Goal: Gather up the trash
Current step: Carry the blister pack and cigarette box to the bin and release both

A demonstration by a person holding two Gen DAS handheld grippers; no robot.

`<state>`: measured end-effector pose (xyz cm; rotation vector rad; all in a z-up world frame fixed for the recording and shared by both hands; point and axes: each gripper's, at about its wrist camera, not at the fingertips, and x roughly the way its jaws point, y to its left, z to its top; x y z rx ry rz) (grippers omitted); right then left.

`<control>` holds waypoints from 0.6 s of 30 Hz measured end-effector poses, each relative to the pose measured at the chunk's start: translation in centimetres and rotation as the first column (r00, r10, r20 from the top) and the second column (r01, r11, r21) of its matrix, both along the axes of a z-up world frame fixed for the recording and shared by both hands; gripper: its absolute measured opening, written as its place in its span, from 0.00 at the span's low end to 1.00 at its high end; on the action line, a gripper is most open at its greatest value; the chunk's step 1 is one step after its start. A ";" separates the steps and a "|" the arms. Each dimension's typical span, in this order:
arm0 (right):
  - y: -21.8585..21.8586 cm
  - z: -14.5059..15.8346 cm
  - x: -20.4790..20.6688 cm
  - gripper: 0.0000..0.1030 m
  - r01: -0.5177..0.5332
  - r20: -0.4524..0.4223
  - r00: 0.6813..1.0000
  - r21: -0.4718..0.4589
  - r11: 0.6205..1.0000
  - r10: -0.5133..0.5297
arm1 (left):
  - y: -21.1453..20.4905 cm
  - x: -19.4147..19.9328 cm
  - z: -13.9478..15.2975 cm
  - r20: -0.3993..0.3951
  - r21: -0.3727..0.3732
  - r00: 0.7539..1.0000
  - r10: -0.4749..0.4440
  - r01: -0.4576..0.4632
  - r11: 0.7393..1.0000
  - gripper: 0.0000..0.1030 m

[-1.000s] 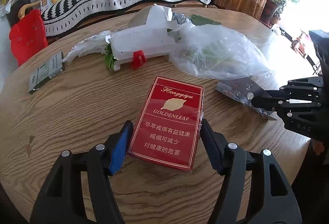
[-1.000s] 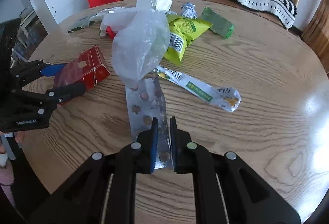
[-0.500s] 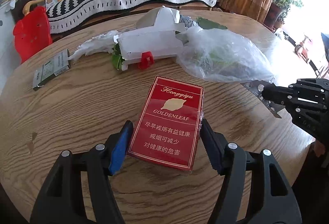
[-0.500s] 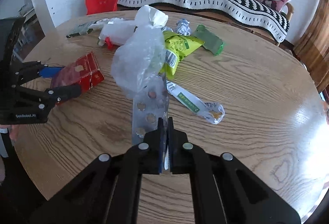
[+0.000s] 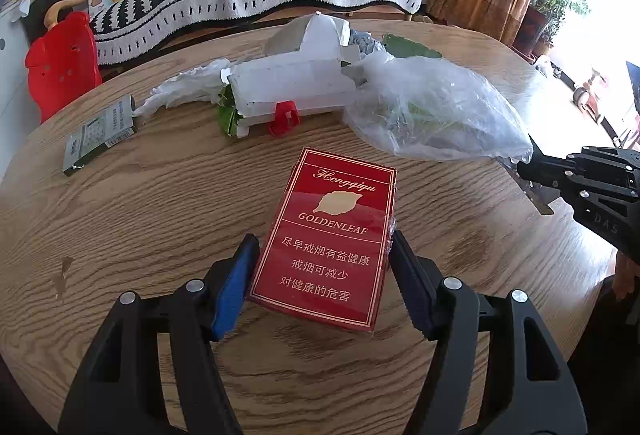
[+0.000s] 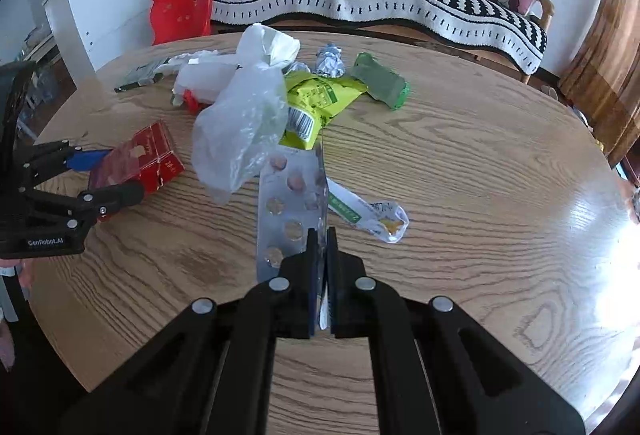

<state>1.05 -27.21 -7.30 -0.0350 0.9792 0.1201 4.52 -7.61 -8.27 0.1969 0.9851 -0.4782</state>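
Note:
A red cigarette pack [image 5: 332,235] with gold lettering sits between the pads of my left gripper [image 5: 322,237], which press on its two long sides just above the wooden table. In the right wrist view the same pack [image 6: 140,159] and left gripper [image 6: 120,173] appear at the left. My right gripper [image 6: 321,233] is shut on the near end of a silver pill blister sheet [image 6: 284,203], held up on edge off the table. Its far end reaches the clear plastic bag [image 6: 240,123]. From the left wrist view, the right gripper [image 5: 524,169] is at the right edge.
The round wooden table [image 6: 460,163] carries a pile: a white foam box [image 5: 296,87], a yellow-green snack wrapper [image 6: 316,99], a green packet [image 6: 380,81], a foil ball [image 6: 330,61], and a long torn sachet [image 6: 360,211]. A small green-white pack [image 5: 100,131] lies left. A red chair [image 5: 64,63] and a striped sofa stand behind.
My right gripper closed fully on the blister sheet and lifted it off the table, tipping it upright. The left gripper and the red pack have kept still.

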 end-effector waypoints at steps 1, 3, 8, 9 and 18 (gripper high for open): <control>-0.1 0.0 0.0 0.04 0.001 0.000 1.000 0.001 1.000 -0.001 | 0.0 -0.1 0.1 0.002 -0.005 1.000 0.000 0.000 1.000 0.63; 0.0 0.0 0.0 0.04 0.001 -0.003 1.000 0.001 1.000 -0.001 | 0.0 -0.2 0.3 0.008 -0.012 1.000 0.000 0.000 1.000 0.63; -0.5 0.3 0.0 0.04 0.021 0.008 1.000 0.002 1.000 -0.021 | -0.5 -0.9 1.3 0.014 -0.070 1.000 0.000 0.001 0.998 0.63; -1.1 0.6 -0.2 0.04 0.043 0.022 0.999 0.013 0.999 -0.043 | -0.8 -1.1 1.6 0.013 -0.097 1.000 -0.006 0.008 0.995 0.63; -8.7 6.1 -8.4 0.04 0.179 0.173 0.952 0.353 0.918 -0.252 | -7.1 -6.0 8.0 0.134 -0.148 0.985 -0.112 0.132 0.980 0.63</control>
